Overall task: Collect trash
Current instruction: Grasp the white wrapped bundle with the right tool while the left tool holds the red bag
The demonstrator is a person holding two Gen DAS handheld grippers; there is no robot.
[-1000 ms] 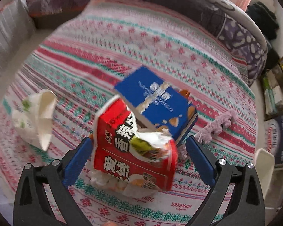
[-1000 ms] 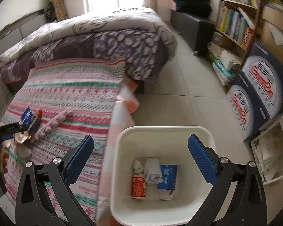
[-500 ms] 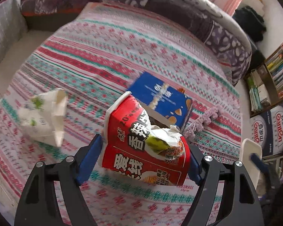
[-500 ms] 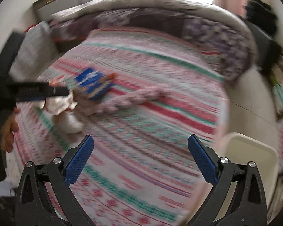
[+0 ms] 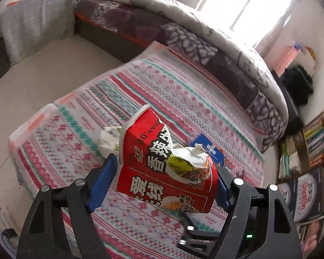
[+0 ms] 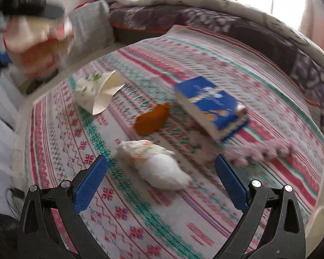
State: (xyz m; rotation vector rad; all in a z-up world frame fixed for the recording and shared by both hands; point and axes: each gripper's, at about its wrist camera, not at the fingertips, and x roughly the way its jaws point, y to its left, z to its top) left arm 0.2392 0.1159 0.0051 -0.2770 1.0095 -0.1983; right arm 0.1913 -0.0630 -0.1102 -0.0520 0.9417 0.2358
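My left gripper (image 5: 162,183) is shut on a red noodle cup (image 5: 164,170) with a torn lid, held above the striped bedspread (image 5: 166,99). In the right wrist view the same cup (image 6: 38,47) shows blurred at the upper left. My right gripper (image 6: 162,181) is open and empty, just above a crumpled white wrapper (image 6: 157,164). Beyond it lie an orange scrap (image 6: 151,118), a blue box (image 6: 213,105) and a crushed white paper cup (image 6: 97,92). The blue box (image 5: 209,151) and the paper cup (image 5: 108,140) also show partly hidden behind the red cup.
A pink knitted strip (image 6: 265,151) lies right of the blue box. A purple and grey quilt (image 5: 205,38) is heaped at the far end of the bed. A grey pillow (image 5: 36,26) stands at the left. Bookshelves and boxes (image 5: 308,168) stand at the right.
My left gripper has lifted the red cup up off the bedspread and away from the blue box. My right gripper has swung from the white bin over the bed toward the white wrapper.
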